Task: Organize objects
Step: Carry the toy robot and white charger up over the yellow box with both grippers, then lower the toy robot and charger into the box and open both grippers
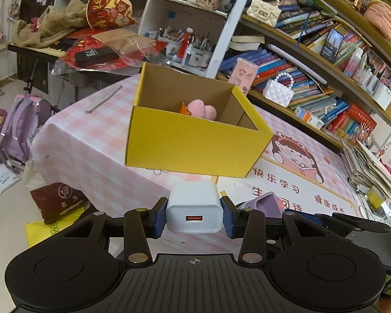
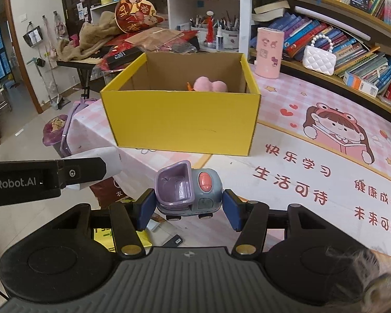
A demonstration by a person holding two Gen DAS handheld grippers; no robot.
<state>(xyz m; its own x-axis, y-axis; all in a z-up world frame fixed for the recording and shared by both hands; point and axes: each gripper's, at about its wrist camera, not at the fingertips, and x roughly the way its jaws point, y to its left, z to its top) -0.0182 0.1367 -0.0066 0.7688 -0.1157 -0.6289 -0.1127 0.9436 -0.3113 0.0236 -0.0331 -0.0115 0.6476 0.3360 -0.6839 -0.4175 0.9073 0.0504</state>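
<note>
I'm mid-carry on both sides, I judge: my left gripper (image 1: 194, 215) is clamped on the white USB charger (image 1: 194, 212) and my right gripper (image 2: 188, 204) is clamped on the grey-and-purple toy car (image 2: 188, 191), both just short of the near wall of the yellow box (image 2: 181, 124), which already holds a pink plush (image 2: 211, 84). Next I'd need to lift each load over that near rim and let go only once it is above the open interior. Both grippers tilt downward toward the box, the left one beside the right, on its left.
</note>
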